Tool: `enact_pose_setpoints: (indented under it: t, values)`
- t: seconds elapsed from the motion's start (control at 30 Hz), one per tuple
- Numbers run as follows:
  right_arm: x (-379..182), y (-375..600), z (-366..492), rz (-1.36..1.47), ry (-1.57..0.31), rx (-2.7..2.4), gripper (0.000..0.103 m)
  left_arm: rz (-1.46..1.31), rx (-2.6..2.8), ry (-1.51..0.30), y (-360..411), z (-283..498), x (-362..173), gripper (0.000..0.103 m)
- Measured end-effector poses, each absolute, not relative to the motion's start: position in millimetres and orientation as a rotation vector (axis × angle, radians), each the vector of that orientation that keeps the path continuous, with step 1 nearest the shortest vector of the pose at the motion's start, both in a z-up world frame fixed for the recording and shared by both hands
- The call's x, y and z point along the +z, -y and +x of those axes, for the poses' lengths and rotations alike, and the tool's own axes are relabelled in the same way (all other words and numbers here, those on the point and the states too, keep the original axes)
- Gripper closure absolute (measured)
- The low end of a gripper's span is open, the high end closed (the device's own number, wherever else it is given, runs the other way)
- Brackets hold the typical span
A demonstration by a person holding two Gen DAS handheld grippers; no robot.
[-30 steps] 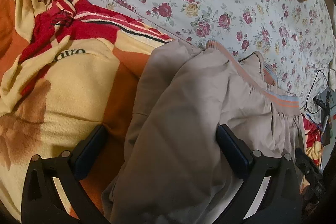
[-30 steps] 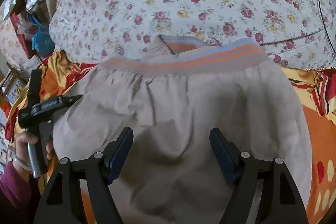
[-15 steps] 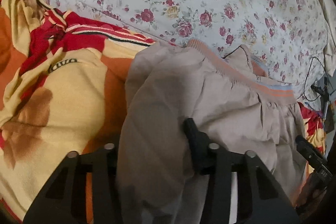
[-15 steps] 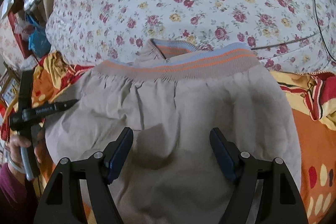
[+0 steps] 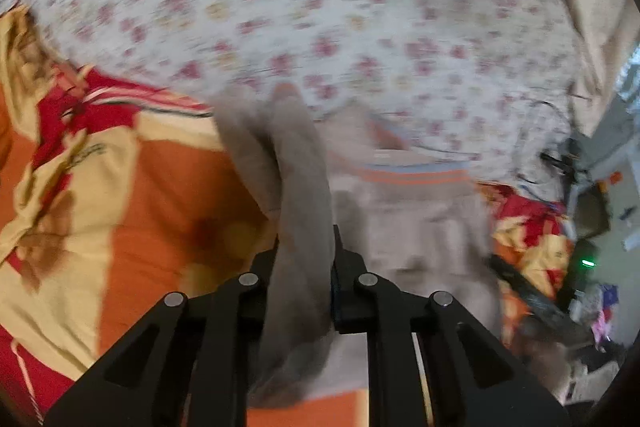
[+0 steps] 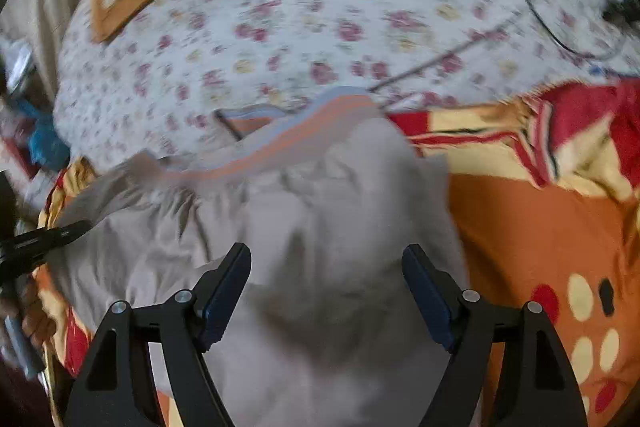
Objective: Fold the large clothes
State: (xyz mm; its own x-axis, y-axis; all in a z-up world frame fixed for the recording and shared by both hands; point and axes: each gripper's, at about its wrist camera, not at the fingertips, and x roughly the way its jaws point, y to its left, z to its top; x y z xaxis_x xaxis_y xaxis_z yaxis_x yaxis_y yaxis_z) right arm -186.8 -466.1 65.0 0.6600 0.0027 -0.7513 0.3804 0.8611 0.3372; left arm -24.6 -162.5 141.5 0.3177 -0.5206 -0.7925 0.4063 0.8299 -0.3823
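Left tongs [image 5: 304, 259], whose jaws have just been closing, are clamped on a gathered ridge of the beige garment [image 5: 412, 227], raising that side edge so it can be carried across as a fold. Right tongs [image 6: 326, 291] stand apart above the cloth, gripping nothing, probably ready to steady it. The garment lies on the bed, on an orange patterned blanket [image 6: 532, 227], its striped waistband [image 6: 288, 143] toward the floral quilt [image 6: 320, 7].
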Motion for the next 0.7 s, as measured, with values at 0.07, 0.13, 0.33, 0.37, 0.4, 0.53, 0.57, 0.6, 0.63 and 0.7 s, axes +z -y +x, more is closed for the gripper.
enact_pose_setpoints:
  t: [0.07,0.13,0.33,0.37,0.4,0.53,0.57,0.6,0.63,0.7]
  values:
    - [64.8,482.1,-194.3,0.576,-0.817,-0.227,0.023,-0.086,-0.671,-1.060,185.2,-38.9,159.8,0.091]
    - [65.9,498.2,-202.2,0.645,-0.788,-0.237,0.023,-0.043,-0.754,-1.029,220.4,-59.5,179.4,0.093]
    - [66.2,537.9,-218.8,0.765,-0.718,-0.284,0.023,0.048,-0.923,-1.046,322.2,-102.8,164.0,0.102]
    - [65.1,540.5,-219.5,0.774,-0.716,-0.286,0.022,0.052,-0.934,-1.078,333.7,-104.9,150.2,0.103]
    - [63.2,542.4,-219.3,0.787,-0.714,-0.288,0.022,0.039,-0.956,-1.155,349.6,-108.0,124.1,0.103]
    - [60.0,545.7,-221.8,0.850,-0.695,-0.255,0.022,0.010,-1.028,-1.266,364.7,-130.0,85.4,0.102]
    - [61.0,544.8,-223.1,0.866,-0.681,-0.228,0.022,0.007,-1.067,-1.253,361.6,-136.2,91.8,0.101]
    - [62.5,544.4,-225.1,0.874,-0.668,-0.212,0.022,0.007,-1.097,-1.242,358.2,-138.8,99.3,0.092]
    - [65.1,543.0,-225.8,0.877,-0.653,-0.194,0.022,0.006,-1.130,-1.215,350.7,-142.3,114.6,0.085]
    - [70.5,538.8,-224.6,0.867,-0.632,-0.167,0.021,-0.020,-1.126,-1.131,328.3,-142.3,148.0,0.050]
